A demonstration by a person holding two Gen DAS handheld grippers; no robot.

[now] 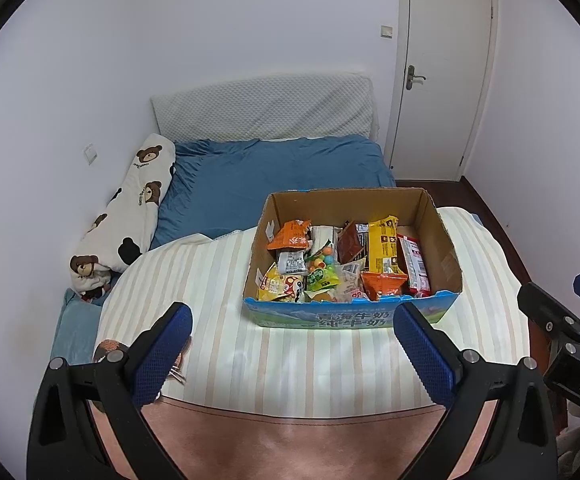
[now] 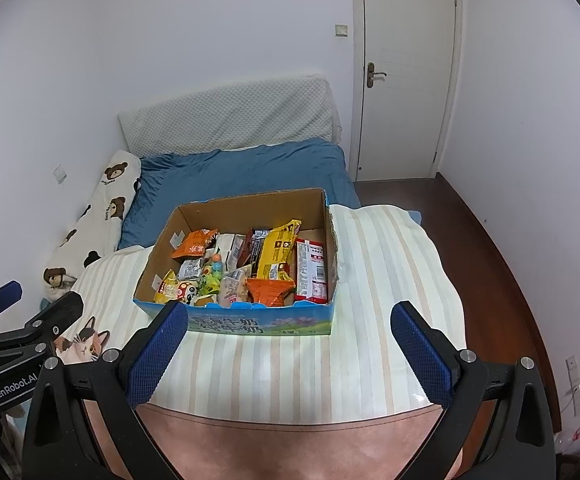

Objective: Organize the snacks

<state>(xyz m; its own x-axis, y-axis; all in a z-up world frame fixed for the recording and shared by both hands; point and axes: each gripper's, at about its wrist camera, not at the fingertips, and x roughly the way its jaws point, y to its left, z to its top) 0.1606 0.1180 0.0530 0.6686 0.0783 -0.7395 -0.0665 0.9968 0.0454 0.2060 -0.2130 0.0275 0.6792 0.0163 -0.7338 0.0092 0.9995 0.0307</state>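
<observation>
An open cardboard box (image 1: 444,248) with a blue printed front stands on a striped cloth on the bed; it also shows in the right wrist view (image 2: 158,256). Inside lie several snack packs: an orange pack (image 1: 292,236), a yellow pack (image 1: 384,248), a red and white pack (image 1: 414,266) and a green candy bag (image 1: 322,276). My left gripper (image 1: 292,322) is open and empty, just in front of the box. My right gripper (image 2: 290,320) is open and empty, also just in front of the box. Each gripper shows at the other view's edge.
The striped cloth (image 1: 210,288) covers the near bed; a pink blanket (image 1: 290,440) lies nearest. A blue sheet (image 1: 250,184), a bear-print pillow (image 1: 130,208) and a white headboard cushion (image 1: 262,108) lie behind. A shut door (image 1: 442,64) is at the back right.
</observation>
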